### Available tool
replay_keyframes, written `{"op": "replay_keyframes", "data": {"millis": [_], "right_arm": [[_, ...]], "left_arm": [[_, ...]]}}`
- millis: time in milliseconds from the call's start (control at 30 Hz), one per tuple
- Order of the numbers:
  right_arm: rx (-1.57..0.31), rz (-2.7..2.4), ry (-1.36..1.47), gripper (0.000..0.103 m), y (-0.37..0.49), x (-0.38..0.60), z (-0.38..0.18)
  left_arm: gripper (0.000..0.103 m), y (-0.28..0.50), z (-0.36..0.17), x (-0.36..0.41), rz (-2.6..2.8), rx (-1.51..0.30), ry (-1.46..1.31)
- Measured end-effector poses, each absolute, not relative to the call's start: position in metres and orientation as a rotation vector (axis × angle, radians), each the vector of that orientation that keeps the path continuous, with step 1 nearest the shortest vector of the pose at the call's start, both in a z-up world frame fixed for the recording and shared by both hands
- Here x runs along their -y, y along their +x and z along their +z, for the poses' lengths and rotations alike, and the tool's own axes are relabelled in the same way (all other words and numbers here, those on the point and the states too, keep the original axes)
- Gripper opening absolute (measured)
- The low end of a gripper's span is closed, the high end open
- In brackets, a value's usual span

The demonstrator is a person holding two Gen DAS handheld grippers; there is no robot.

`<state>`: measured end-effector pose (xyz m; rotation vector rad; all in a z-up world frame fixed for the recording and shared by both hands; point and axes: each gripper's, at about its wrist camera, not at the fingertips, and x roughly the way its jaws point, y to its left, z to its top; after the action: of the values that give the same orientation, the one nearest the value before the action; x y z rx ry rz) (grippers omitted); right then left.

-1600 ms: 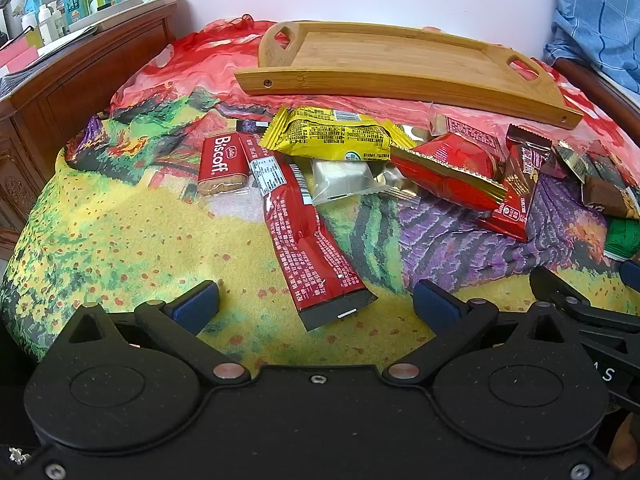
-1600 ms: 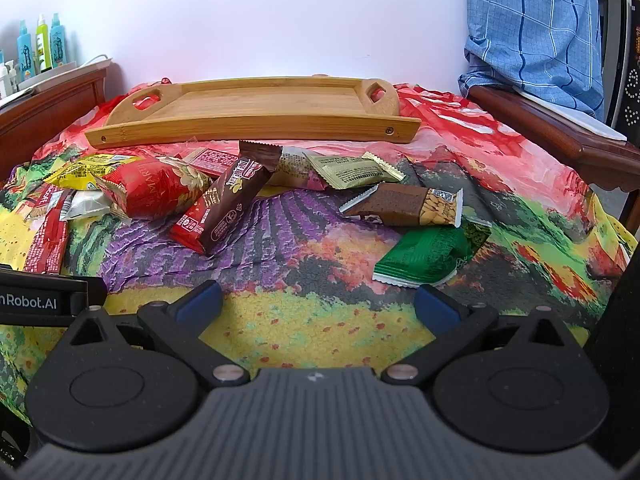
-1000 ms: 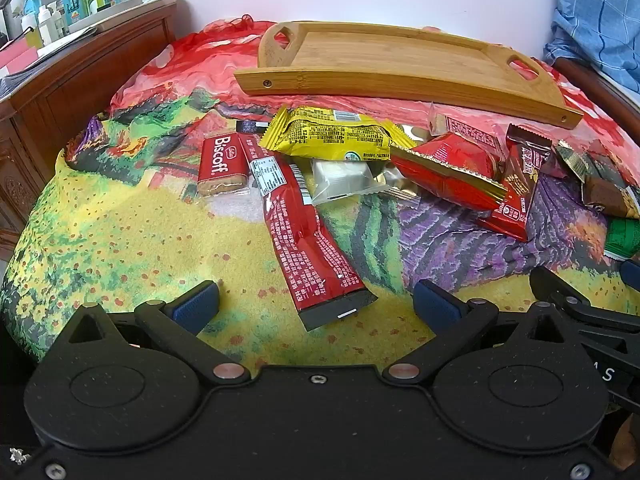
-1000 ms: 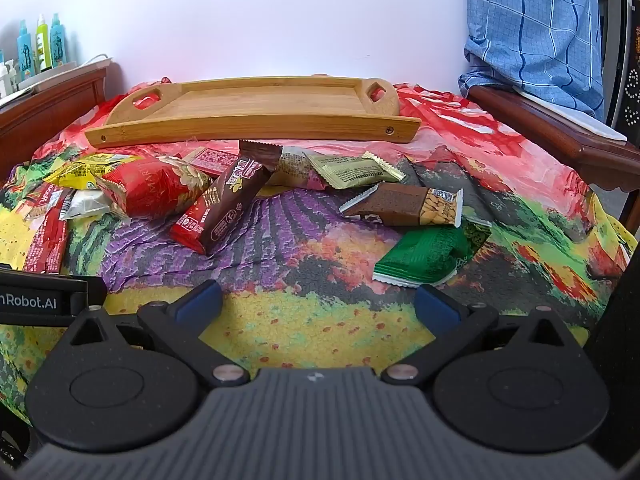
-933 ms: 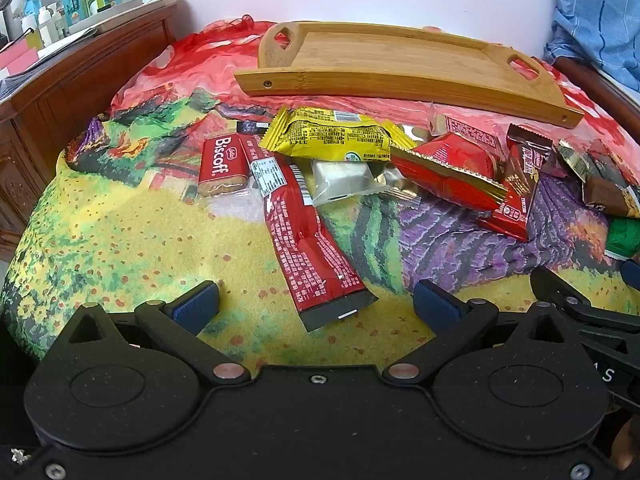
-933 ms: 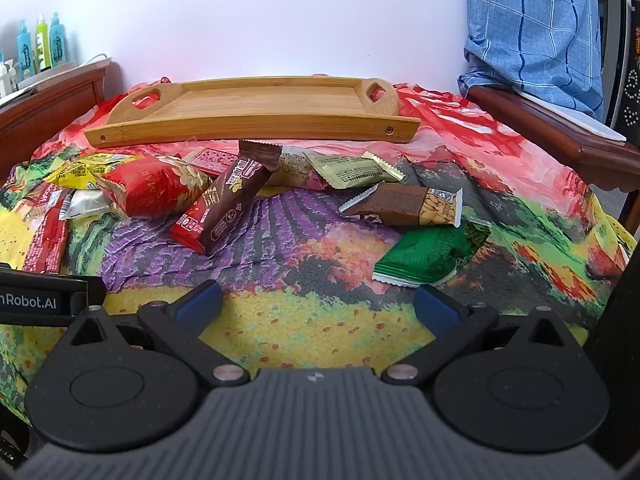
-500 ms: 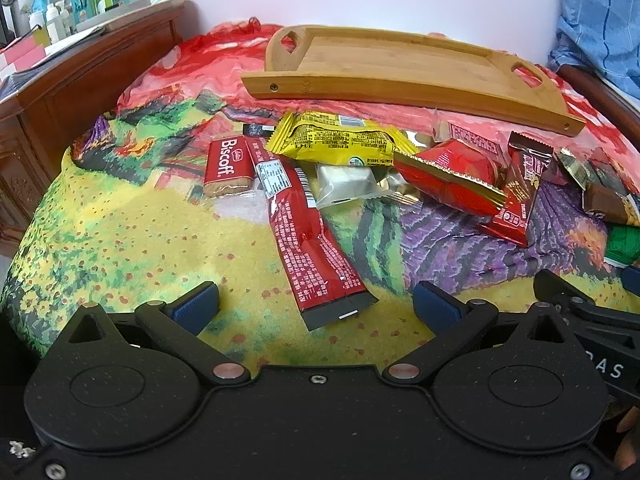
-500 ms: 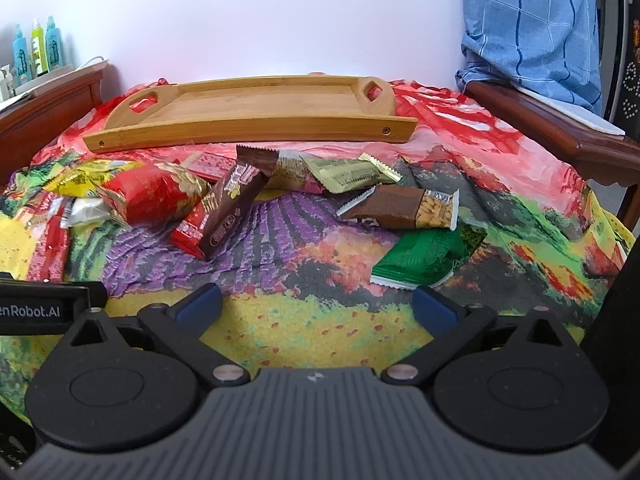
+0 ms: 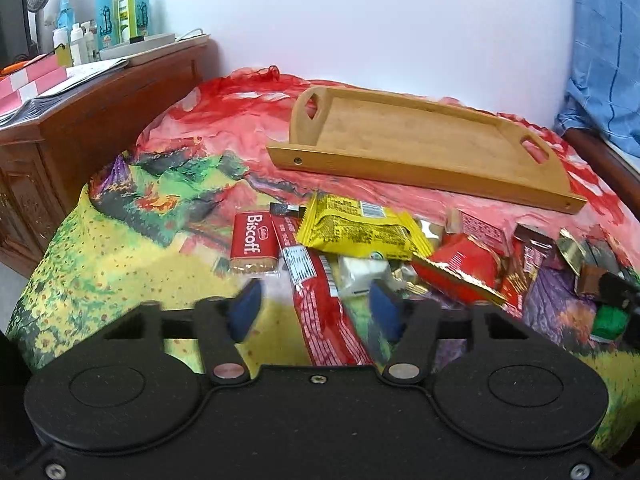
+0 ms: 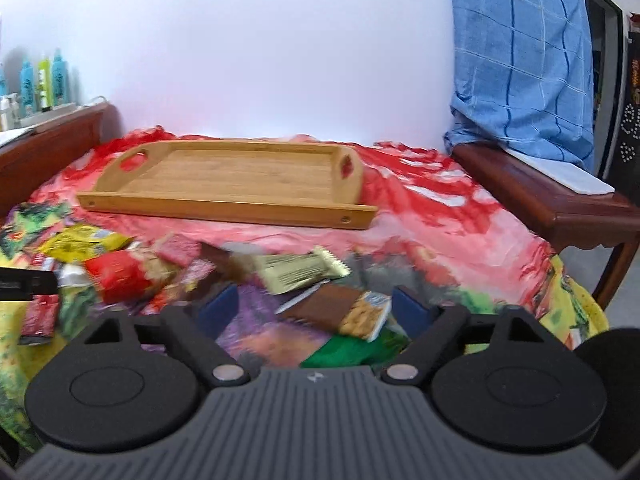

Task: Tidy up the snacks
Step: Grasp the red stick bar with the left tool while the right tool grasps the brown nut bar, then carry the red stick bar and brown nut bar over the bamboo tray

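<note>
Two grippers hovered over a bright painted cloth draped across the surface, red at the far end, yellow and green nearer. Far off sat the bamboo tray, bare inside, handle cut-outs at both ends, against a white wall. On the left, a dark wooden cabinet carried papers and a row of blue and green bottles; on the right, a blue checked cloth hung over another wooden piece.

Snacks lay scattered just near of the tray, none in it: a Biscoff packet on the left, a long red wrapper running towards the camera, a yellow packet overlapping its far end, a white packet beside it, and a red pouch to the right.

And the left gripper had just been closing, its blue pads narrowed either side of the long red wrapper, though whether they pressed it I couldn't tell through the blur.

The right gripper had just been closing a little too, jaws still wide, gripping nothing; a brown bar lay framed between them, a green packet just nearer, a gold packet beyond.
</note>
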<state>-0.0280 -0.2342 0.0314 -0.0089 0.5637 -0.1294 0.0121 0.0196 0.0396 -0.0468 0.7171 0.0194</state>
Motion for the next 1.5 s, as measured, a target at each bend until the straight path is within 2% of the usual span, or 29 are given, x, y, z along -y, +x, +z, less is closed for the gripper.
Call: {"op": "replay_keyframes", "data": {"millis": [67,167,333,467,633,700,767,867,967,1500], "right_arm": [[-0.584,-0.141,0.01,0.078,-0.021,0.242,0.029],[-0.624,-0.159,0.038,0.074,-0.009,0.248,0.021],[-0.643,-0.192,0.028,0.074,0.002,0.249,0.01],[-0.65,-0.182,0.005,0.078,0.01,0.246,0.006],[-0.682,-0.162,0.029,0.078,0.02,0.247,-0.001],[-0.681,-0.155,0.043,0.064,0.02,0.247,-0.002],[-0.67,-0.146,0.057,0.044,0.019,0.248,-0.001],[-0.647,-0.149,0.047,0.026,0.013,0.245,0.002],[-0.612,-0.149,0.048,0.023,0.007,0.244,0.007],[-0.487,-0.107,0.139,0.023,0.004,0.268,0.043]], "left_arm": [[0.039,0.017,0.037,-0.02,0.035,-0.725,-0.05],[0.028,0.023,0.032,-0.021,0.043,-0.743,-0.057],[0.029,0.028,0.027,-0.021,0.05,-0.747,-0.06],[0.03,0.032,0.023,-0.02,0.051,-0.742,-0.064],[0.026,0.038,0.021,-0.022,0.034,-0.753,-0.094],[0.024,0.037,0.02,-0.021,0.033,-0.75,-0.086],[0.023,0.035,0.022,-0.021,0.028,-0.743,-0.095],[0.023,0.03,0.028,-0.02,0.028,-0.728,-0.095],[0.023,0.025,0.038,-0.017,0.022,-0.699,-0.075],[0.023,0.03,0.09,-0.013,-0.032,-0.61,-0.093]]}}
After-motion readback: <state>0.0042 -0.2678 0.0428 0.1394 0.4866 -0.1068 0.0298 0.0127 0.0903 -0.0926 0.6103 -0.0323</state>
